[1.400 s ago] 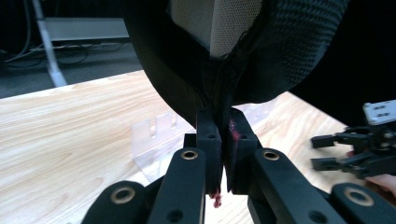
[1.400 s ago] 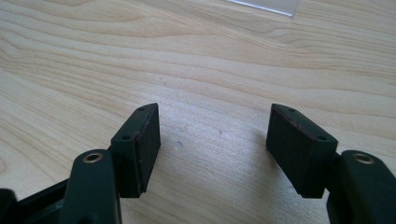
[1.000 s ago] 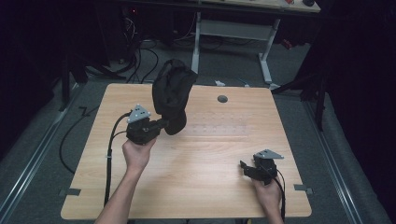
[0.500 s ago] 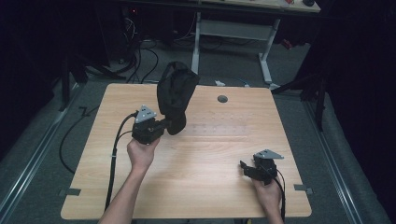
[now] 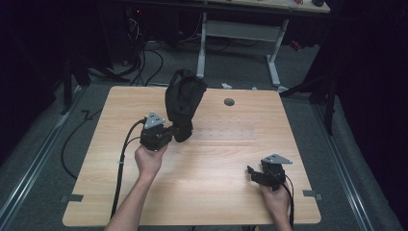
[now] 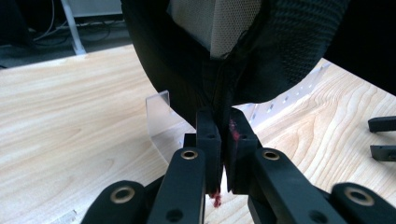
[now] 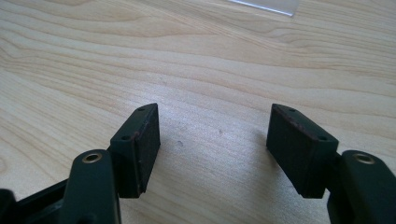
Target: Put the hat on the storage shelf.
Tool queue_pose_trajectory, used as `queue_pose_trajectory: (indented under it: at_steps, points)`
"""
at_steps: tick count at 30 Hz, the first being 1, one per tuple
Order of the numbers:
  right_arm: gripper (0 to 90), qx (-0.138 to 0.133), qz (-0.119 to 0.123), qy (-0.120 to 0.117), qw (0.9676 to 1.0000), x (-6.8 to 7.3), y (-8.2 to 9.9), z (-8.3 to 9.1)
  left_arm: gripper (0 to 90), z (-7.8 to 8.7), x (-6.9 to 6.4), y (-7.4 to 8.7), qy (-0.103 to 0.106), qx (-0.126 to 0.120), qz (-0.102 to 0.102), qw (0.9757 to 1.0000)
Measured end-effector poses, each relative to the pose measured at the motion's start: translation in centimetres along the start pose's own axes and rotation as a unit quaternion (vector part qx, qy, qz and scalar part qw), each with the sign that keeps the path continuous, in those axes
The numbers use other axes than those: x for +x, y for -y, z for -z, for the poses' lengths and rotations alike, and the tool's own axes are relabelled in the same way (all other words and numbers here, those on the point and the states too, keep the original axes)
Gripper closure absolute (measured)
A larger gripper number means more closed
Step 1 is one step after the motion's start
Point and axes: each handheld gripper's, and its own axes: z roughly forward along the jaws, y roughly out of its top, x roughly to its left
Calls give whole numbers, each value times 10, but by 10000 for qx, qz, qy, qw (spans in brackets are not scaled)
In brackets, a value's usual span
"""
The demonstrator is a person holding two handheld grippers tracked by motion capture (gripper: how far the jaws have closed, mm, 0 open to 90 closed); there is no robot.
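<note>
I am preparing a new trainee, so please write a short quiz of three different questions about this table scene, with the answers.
1. True or false: the left gripper is shut on the black shoe.
2. How do the fingers of the right gripper stand? A) closed on a cable B) open with nothing between them C) closed on the shoe
3. Fill in: beside the shoe, on the wooden table, stands a clear ____ stand.

Key: 1 true, the fingers pinch the shoe's edge. 2 B, only bare wood lies between them. 3 plastic.
</note>
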Motion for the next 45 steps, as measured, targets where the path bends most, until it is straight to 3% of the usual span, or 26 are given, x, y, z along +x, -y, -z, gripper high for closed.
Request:
queue_pose_trajectory:
  at_steps: [12,14,21,28,45]
  points:
    - [351,1,8,1,10000,0,0,0,844,1,4,3,22,98,208,9997]
    - [351,0,1,0,10000,0,0,0,811,2,4,2,36,84,263,9996]
    - [351,1,2,0,10000,0,0,0,634,6,2,2,-74,118,118,9998]
    - [351,0,2,0,10000,0,0,0,512,10,-1,-1,-95,117,183,9997]
    - [351,4,-16,2,10000,0,0,0,437,32,2,-3,-108,165,287,9994]
